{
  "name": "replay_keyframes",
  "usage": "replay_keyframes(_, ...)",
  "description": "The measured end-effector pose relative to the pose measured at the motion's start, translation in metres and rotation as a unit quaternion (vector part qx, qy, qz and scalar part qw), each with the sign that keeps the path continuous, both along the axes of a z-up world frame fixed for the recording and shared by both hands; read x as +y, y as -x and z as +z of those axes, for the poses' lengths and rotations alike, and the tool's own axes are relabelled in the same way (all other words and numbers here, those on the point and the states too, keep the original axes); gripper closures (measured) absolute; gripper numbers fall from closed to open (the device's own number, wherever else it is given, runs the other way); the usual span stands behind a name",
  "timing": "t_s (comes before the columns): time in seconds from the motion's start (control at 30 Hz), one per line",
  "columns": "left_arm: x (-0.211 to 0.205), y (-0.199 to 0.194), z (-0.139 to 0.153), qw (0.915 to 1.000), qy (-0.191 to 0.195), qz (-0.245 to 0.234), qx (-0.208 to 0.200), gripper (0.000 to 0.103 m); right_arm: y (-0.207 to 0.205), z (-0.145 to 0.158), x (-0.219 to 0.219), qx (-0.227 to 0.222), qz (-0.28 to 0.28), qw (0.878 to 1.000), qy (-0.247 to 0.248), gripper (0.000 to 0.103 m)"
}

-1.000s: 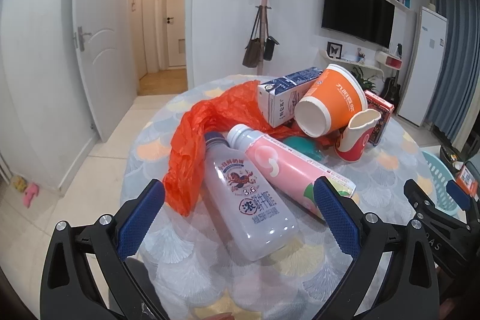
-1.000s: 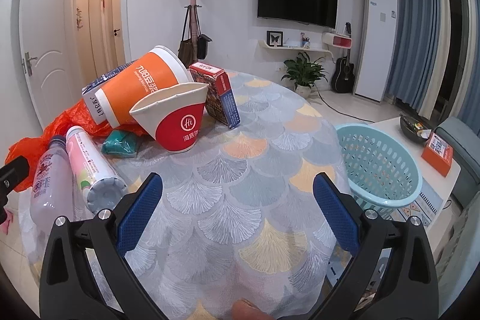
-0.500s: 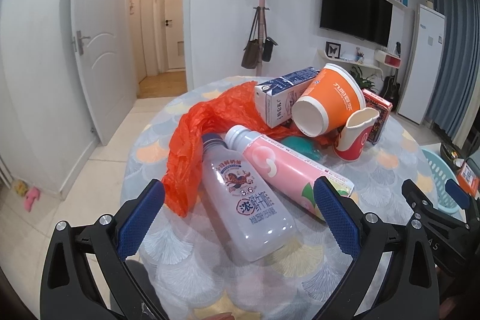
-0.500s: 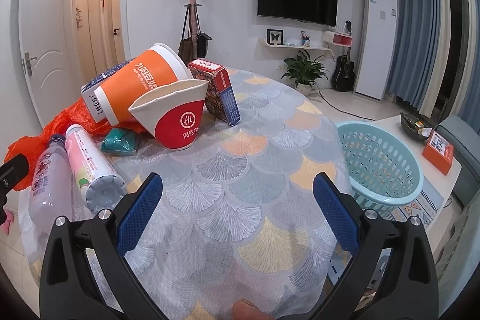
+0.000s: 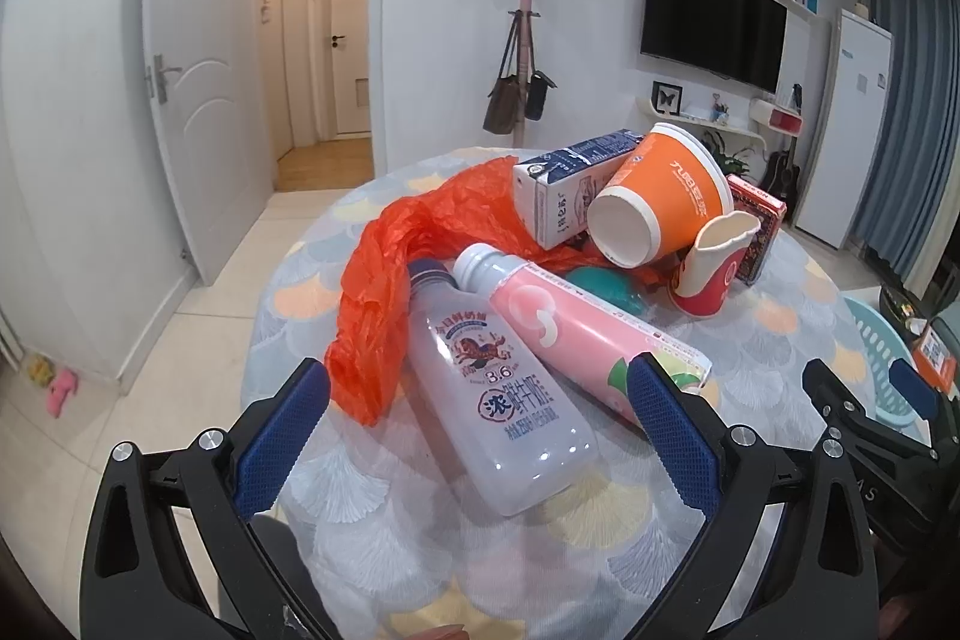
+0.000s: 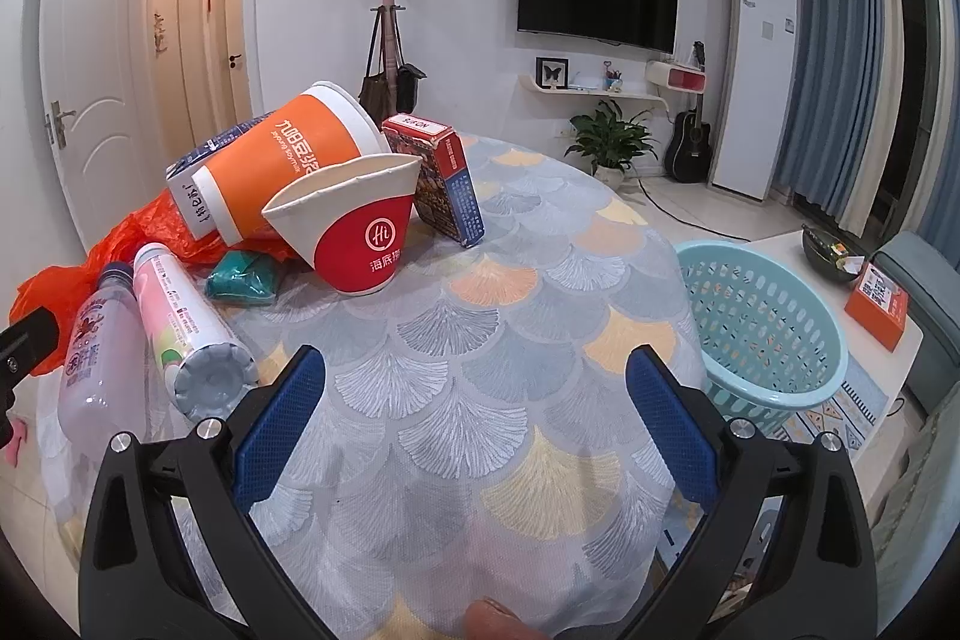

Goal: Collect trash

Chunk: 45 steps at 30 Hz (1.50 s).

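Left wrist view: left tongs point(image 5: 477, 403) spread wide over a clear milk bottle point(image 5: 501, 400) lying beside a pink bottle point(image 5: 576, 325) and orange bag point(image 5: 396, 268) on the table point(image 5: 750, 340). Right wrist view: right tongs point(image 6: 474, 403) spread, empty, above the table; red cup point(image 6: 360, 235) ahead, basket point(image 6: 762, 328) right.

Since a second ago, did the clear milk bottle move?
No. The clear milk bottle lies beside the pink bottle, on the same tablecloth scallops.
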<state>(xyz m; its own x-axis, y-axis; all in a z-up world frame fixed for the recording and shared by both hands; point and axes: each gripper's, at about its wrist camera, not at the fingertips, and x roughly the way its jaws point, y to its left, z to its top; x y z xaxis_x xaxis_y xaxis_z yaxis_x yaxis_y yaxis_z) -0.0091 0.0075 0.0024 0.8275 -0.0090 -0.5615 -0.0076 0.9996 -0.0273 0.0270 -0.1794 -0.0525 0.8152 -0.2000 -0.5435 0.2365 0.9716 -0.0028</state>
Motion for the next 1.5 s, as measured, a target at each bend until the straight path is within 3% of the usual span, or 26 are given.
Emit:
replay_keyframes(0.77, -0.007, 0.004, 0.001, 0.9999, -0.013, -0.004, -0.003, 0.007, 0.000, 0.006, -0.004, -0.012, -0.002, 1.000, -0.011, 0.008)
replay_keyframes(1.5, 0.004, 0.001, 0.000, 1.0000, 0.000, 0.001, 0.003, 0.007, -0.004, 0.008, 0.010, -0.008, 0.012, 1.000, 0.001, 0.008)
